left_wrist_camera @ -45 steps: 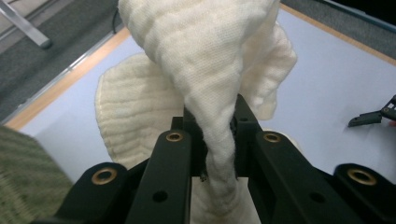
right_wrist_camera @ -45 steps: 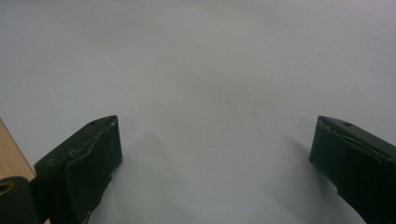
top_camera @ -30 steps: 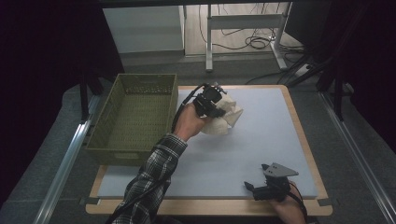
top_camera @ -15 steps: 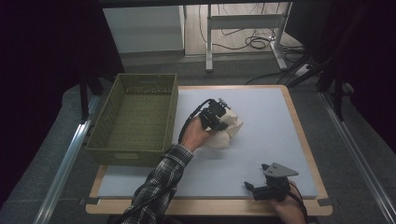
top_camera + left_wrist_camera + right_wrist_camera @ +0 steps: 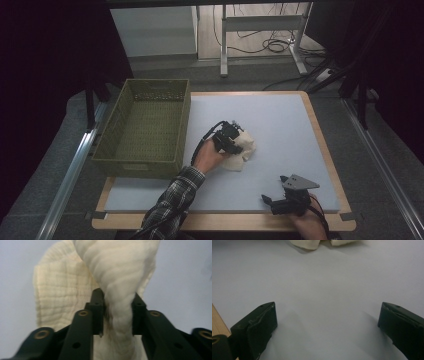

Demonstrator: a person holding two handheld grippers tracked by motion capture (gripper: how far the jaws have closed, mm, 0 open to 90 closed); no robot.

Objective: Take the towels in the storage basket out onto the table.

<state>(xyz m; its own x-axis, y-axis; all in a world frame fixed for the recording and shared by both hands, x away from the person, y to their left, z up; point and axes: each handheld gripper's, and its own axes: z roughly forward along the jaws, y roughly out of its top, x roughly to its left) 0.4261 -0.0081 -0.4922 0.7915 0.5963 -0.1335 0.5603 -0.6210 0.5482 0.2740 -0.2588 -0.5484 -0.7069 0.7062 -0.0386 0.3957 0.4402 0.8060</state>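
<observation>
A cream waffle-weave cloth lies bunched on the pale blue mat, right of the basket. My left gripper points down onto it. In the left gripper view a twisted fold of the cloth stands between the jaws of the left gripper. These jaws have just been opening, and a thin dark gap shows beside the left pad. My right gripper rests near the mat's front edge, jaws wide apart around bare mat. The right gripper looks toward the cloth's edge at the top of its view.
An olive green mesh basket stands on the table's left side, nothing inside it. The wooden table rim frames the mat. Desk legs and cables lie on the floor beyond the far edge.
My left hand has come down and toward the front with the cloth, which now rests on the mat. The right gripper has kept still.
</observation>
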